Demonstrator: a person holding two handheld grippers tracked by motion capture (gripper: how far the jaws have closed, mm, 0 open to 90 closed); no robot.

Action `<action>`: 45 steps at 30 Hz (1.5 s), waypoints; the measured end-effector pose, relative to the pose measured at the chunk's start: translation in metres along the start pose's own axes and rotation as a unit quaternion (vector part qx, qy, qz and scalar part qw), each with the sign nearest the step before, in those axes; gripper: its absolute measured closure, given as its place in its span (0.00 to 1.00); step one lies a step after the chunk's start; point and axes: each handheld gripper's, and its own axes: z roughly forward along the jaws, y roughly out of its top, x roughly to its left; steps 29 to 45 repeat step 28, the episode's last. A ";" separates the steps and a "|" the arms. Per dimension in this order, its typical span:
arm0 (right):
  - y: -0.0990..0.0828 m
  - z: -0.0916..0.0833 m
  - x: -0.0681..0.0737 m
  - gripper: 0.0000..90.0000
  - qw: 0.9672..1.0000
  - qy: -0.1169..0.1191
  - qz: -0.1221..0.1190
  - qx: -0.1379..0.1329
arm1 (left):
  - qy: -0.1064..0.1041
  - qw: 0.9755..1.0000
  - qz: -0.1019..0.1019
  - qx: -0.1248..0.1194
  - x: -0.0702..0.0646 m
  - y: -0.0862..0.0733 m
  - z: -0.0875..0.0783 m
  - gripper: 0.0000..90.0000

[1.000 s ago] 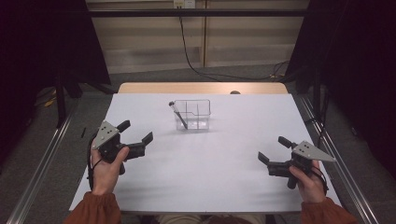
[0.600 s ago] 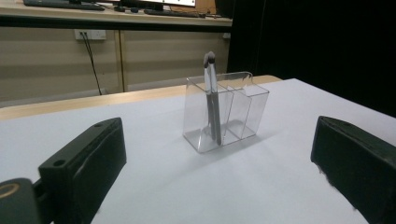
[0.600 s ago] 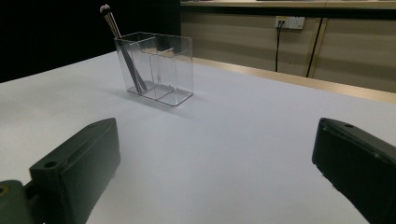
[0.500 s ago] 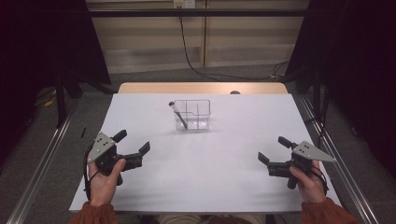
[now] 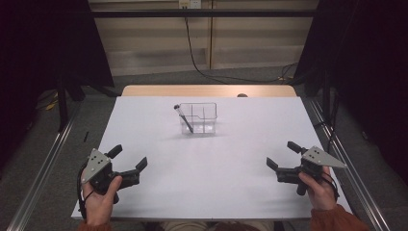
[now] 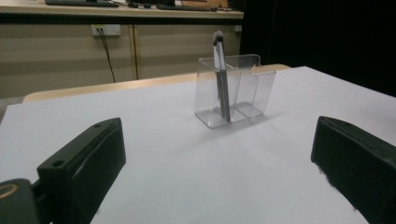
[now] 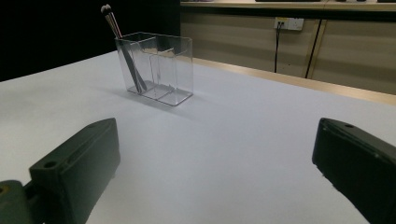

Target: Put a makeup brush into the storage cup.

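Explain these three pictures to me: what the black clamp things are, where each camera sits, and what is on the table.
A person sits at a white table and holds a hand-held two-jaw tool in each hand: the left gripper and the right gripper. The high view looks down from above the person. Each of the other two pictures comes from a camera riding on one gripper, looking out between its own black jaws. Both grippers are open and hold nothing. Farther across the table stands a clear divided holder with a makeup brush leaning in one compartment.
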 end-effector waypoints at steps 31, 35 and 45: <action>-0.004 -0.008 0.000 0.00 1.000 0.002 -0.007 0.002 | -0.017 1.000 -0.008 0.015 0.001 -0.010 -0.007 0.03; -0.004 -0.008 0.000 0.00 1.000 0.002 -0.007 0.002 | -0.017 1.000 -0.008 0.015 0.001 -0.010 -0.007 0.03; -0.004 -0.008 0.000 0.00 1.000 0.002 -0.007 0.002 | -0.017 1.000 -0.008 0.015 0.001 -0.010 -0.007 0.03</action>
